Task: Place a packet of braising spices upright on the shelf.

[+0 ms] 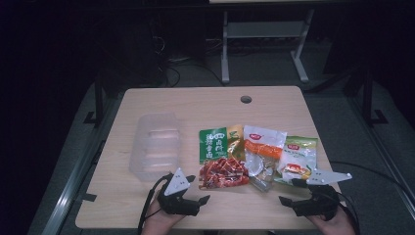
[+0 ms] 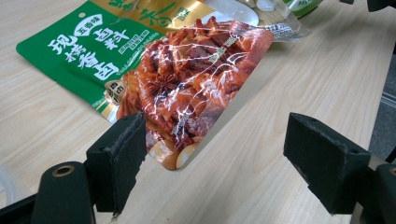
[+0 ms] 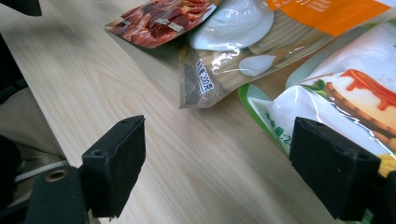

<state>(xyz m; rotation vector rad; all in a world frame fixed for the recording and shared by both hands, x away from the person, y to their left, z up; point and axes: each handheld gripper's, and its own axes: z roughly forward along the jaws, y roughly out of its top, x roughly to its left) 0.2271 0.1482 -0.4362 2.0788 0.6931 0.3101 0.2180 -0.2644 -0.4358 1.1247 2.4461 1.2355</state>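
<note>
Four snack packets lie in a row on the wooden table (image 1: 147, 205): a green one (image 1: 214, 144), a red one with meat pictured (image 1: 223, 173), an orange-and-white one (image 1: 262, 152) and a pale green one (image 1: 298, 156). My left gripper (image 1: 198, 189) stands open just left of the red packet. In the left gripper view the red packet's (image 2: 196, 70) near corner lies between the open jaws of that gripper (image 2: 219, 158), untouched. My right gripper (image 1: 289, 192) is open below the pale green packet. In the right gripper view that gripper (image 3: 219, 163) holds nothing, and the pale green packet (image 3: 336, 98) lies by its right jaw.
A clear plastic container (image 1: 155, 147) sits on the table's left half, beyond the left gripper. A cable hole (image 1: 246, 99) is near the far edge. The clear-windowed orange packet (image 3: 233, 46) overlaps the red packet (image 3: 159, 18). Bare wood lies along the front edge between the grippers.
</note>
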